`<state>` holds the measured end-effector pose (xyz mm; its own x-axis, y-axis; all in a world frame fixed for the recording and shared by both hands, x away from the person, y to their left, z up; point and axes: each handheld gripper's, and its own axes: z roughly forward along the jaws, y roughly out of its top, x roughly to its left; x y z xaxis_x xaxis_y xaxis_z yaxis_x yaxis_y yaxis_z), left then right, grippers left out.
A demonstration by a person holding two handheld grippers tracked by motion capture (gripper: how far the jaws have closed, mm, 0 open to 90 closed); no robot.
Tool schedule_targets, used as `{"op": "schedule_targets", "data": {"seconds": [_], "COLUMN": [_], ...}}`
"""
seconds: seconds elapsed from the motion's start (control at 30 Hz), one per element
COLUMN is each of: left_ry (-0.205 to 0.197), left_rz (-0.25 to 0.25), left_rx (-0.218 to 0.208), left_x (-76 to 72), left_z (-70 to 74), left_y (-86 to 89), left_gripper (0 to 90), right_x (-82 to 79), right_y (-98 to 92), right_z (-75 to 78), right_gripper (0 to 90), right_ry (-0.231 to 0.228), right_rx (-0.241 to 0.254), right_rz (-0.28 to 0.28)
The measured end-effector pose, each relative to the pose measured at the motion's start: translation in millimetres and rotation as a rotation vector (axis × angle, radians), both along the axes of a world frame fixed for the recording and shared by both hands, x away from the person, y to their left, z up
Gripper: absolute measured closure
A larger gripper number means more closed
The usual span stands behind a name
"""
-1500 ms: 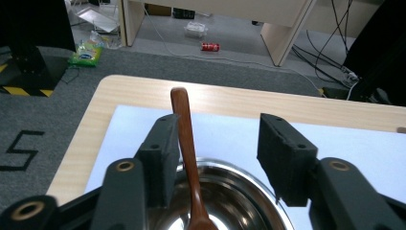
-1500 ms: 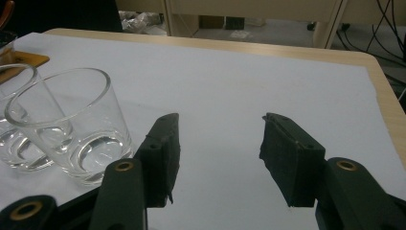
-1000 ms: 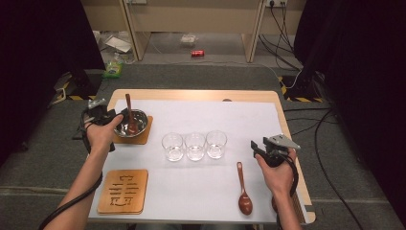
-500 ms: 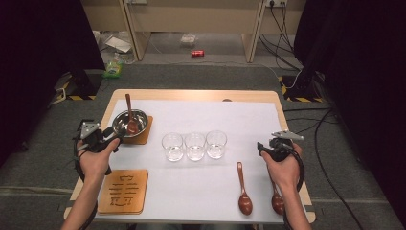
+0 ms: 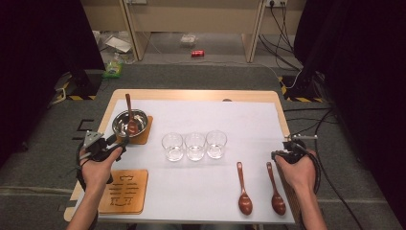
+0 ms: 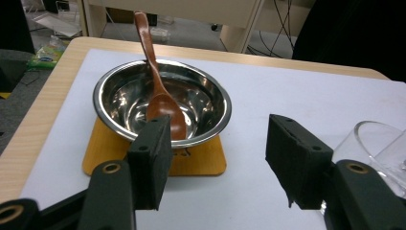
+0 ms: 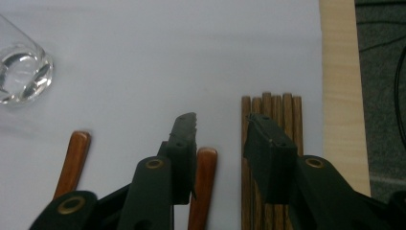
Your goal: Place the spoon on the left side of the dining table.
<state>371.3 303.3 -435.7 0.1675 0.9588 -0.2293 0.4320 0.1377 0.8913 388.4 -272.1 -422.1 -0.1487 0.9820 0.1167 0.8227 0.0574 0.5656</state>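
The left gripper (image 5: 113, 145) is back off the steel bowl (image 5: 129, 123) now, having slid toward the near-left edge of the table since a second ago. Its jaws stand wide apart with nothing between them, as the left gripper view shows: white table cover in the gap, the bowl just beyond. The bowl sits on its wooden coaster (image 6: 198, 159) with a brown wooden spoon (image 6: 158, 91) resting inside, handle leaning out over the far rim. That looks like a finished placement.

Over on the right, the action shifts. The right gripper (image 7: 218, 132) has drawn back toward the near-right corner, and a second spoon (image 5: 275, 189) now shows on the cover beside the first (image 5: 243, 190), where the hand covered that spot before. Its jaws have just been closing, and they stand partly open over the cover. Between them is bare white surface; the left jaw sits over a spoon handle (image 7: 203, 187), the right over a bundle of wooden chopsticks (image 7: 273, 143) near the table's edge. Nothing is gripped yet.

My read: one spoon is delivered, and the right hand is lining up its next pick. Spoon or chopsticks, I cannot tell. The three glasses (image 5: 194, 145) stand in a row mid-table, untouched.
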Motion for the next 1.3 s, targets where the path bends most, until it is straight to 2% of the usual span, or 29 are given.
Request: {"op": "schedule_targets", "data": {"seconds": [0.07, 0.13, 0.27, 0.33, 0.47, 0.53, 0.63, 0.73, 0.77, 0.9, 0.93, 1.0, 1.1, 1.3], "left_ry": [-0.007, -0.015, -0.021, -0.021, -0.028, -0.04, -0.054, -0.063, -0.064, -0.065, -0.065, -0.067, -0.074, -0.074], "left_rz": [0.0, 0.0, 0.004, 0.012, 0.015, 0.011, 0.013, 0.018, 0.019, 0.016, 0.016, 0.02, 0.028, 0.033], "left_rx": [0.003, 0.007, 0.004, 0.002, 0.003, 0.0, -0.002, 0.0, -0.001, 0.0, 0.0, 0.0, 0.003, -0.005], "left_x": [0.1, -0.4, -1.6, -2.6, -3.5, -4.0, -5.2, -5.9, -6.0, -5.7, -5.7, -5.8, -6.1, -6.9], "left_z": [0.3, 1.0, 2.6, 2.9, 3.0, 3.9, 6.0, 7.5, 7.6, 7.6, 7.3, 6.8, 6.6, 7.6], "left_y": [-2.3, -3.8, -2.8, -1.4, -0.6, -1.0, -1.3, -1.2, -1.5, -2.3, -2.1, -1.2, 0.7, 3.0], "left_gripper": [41.9, 42.3, 42.5, 42.6, 42.8, 43.5, 44.6, 44.9, 44.9, 44.7, 44.7, 44.7, 44.9, 44.6], "right_x": [-2.4, -4.4, -6.8, -8.4, -12.4, -14.3, -17.0, -18.7, -19.4, -20.5, -20.9, -22.0, -24.2, -25.0], "right_y": [-3.6, -6.7, -10.3, -11.4, -12.6, -13.3, -13.5, -11.0, -10.2, -9.5, -10.1, -11.4, -13.5, -14.2], "right_z": [-0.1, -0.9, -7.1, -7.2, -4.8, -4.5, -8.0, -12.7, -14.7, -18.5, -19.0, -19.1, -17.3, -20.3], "right_gripper": [67.8, 69.5, 71.3, 71.9, 68.0, 63.8, 59.3, 59.6, 60.6, 67.8, 68.9, 70.4, 73.3, 75.7], "right_ry": [0.04, 0.06, 0.163, 0.193, 0.199, 0.175, 0.138, 0.171, 0.185, 0.237, 0.247, 0.274, 0.284, 0.332], "right_rx": [-0.021, -0.025, -0.03, -0.041, -0.055, -0.059, -0.067, -0.069, -0.085, -0.101, -0.113, -0.103, -0.099, -0.099], "right_rz": [0.002, 0.004, 0.01, 0.02, 0.037, 0.019, 0.02, 0.042, 0.055, 0.068, 0.069, 0.062, 0.055, 0.049]}}
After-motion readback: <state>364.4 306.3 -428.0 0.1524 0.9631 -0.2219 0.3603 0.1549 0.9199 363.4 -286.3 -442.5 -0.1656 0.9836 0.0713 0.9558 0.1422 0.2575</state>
